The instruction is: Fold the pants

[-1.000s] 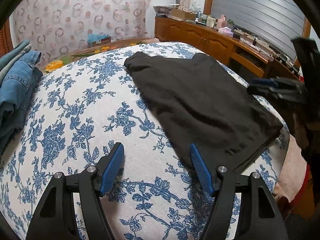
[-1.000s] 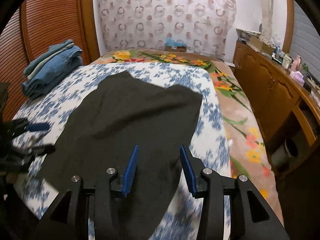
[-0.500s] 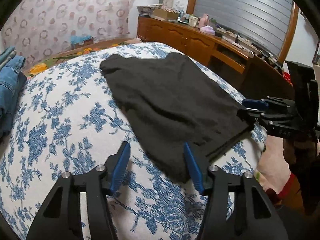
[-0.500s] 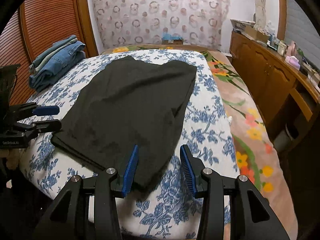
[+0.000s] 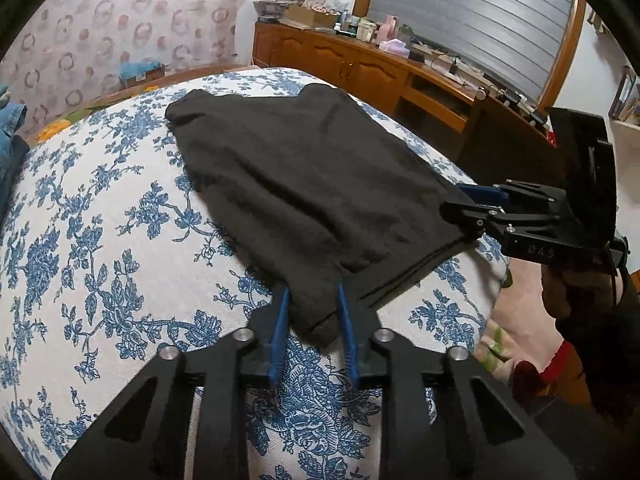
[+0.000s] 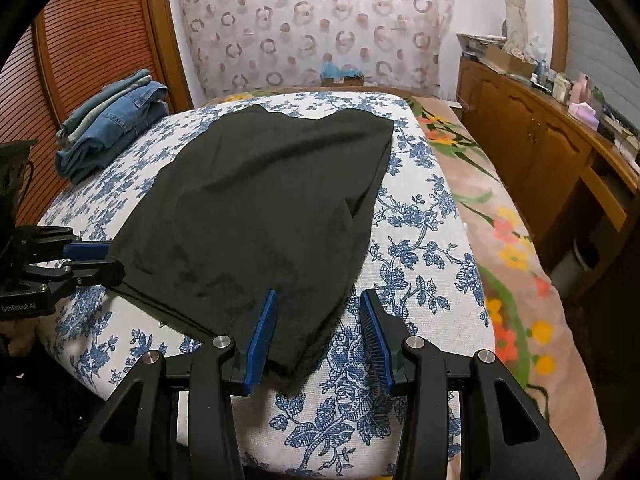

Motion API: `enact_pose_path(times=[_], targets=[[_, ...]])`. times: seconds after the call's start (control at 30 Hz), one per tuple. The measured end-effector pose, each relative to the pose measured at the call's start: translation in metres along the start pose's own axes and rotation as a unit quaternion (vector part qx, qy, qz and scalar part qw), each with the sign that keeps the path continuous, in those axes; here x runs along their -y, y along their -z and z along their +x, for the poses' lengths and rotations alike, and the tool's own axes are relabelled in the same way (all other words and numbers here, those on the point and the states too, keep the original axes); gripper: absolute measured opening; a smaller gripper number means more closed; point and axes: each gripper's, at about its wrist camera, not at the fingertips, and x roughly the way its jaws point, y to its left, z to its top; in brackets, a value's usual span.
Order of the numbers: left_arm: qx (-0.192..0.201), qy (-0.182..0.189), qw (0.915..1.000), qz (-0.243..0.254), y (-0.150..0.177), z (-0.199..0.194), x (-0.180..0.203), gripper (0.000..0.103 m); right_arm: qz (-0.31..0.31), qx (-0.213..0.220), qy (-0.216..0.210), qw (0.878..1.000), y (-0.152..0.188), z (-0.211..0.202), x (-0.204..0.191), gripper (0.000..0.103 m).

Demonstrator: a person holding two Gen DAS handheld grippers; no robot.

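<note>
A bed [image 6: 420, 240] carries everything, its top covered by a white sheet printed with blue flowers. A pair of black pants [image 6: 256, 216] lies flat on the middle of it, running from the near edge at 6 o'clock toward the far end at 12 o'clock. At about 10 o'clock in the right wrist view, a stack of folded blue jeans [image 6: 112, 124] rests on the sheet, well apart from the pants.
</note>
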Motion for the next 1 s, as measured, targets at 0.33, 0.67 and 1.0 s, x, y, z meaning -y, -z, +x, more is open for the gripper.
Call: enact_pose_path(times=[0.33, 0.67, 1.0], targets=[[0.002, -0.003, 1.0000, -0.003, 0.000, -0.010, 0.005, 0.012, 0.000, 0.002, -0.001, 1.000, 0.003, -0.002, 0.000, 0.045], [-0.009, -0.009, 0.9998, -0.018, 0.000, 0.002, -0.004, 0.022, 0.014, -0.001, -0.014, 1.000, 0.011, -0.011, -0.004, 0.040], [0.004, -0.013, 0.9998, -0.014, -0.002, 0.006, -0.005, 0.027, 0.015, 0.001, -0.038, 0.999, 0.011, -0.008, -0.012, 0.011]])
